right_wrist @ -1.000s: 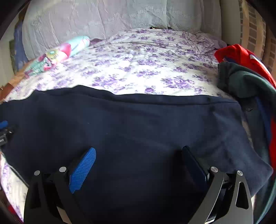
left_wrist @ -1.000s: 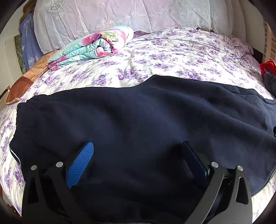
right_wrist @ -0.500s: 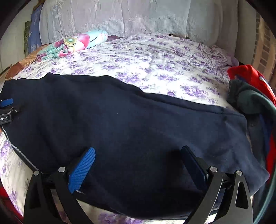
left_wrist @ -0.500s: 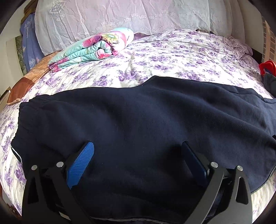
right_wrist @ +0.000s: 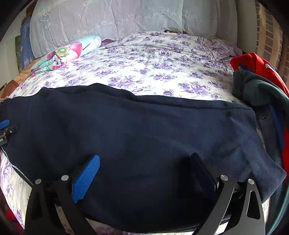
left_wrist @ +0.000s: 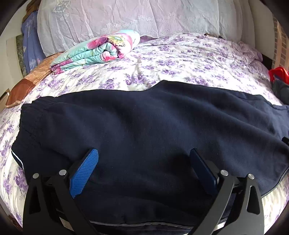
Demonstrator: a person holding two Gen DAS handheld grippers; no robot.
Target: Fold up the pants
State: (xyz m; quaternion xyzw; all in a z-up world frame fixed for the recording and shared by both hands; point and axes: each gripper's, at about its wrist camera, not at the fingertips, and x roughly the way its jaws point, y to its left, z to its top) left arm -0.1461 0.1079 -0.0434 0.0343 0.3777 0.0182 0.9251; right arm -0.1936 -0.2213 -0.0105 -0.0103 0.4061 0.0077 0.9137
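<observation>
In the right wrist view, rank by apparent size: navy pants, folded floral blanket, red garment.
1. Navy pants, largest, though nearest the camera.
2. Red garment and folded floral blanket: alike; the garment is partly hidden, so unranked.

Pants (left_wrist: 144,126): lying spread flat across the near part of the bed, dark navy, running left to right.
Bed (left_wrist: 189,59): wearing a white sheet with purple flowers, showing bare beyond the pants.
Left gripper (left_wrist: 144,160): hanging over the near edge of the pants, jaws standing wide apart with nothing between them.
Folded blanket (left_wrist: 97,50): sitting at the far left of the bed, floral pink and teal.
Pillows (left_wrist: 126,16): leaning along the headboard, pale lilac.
Clothes pile (left_wrist: 280,81): peeking in at the right edge, red and dark.
</observation>
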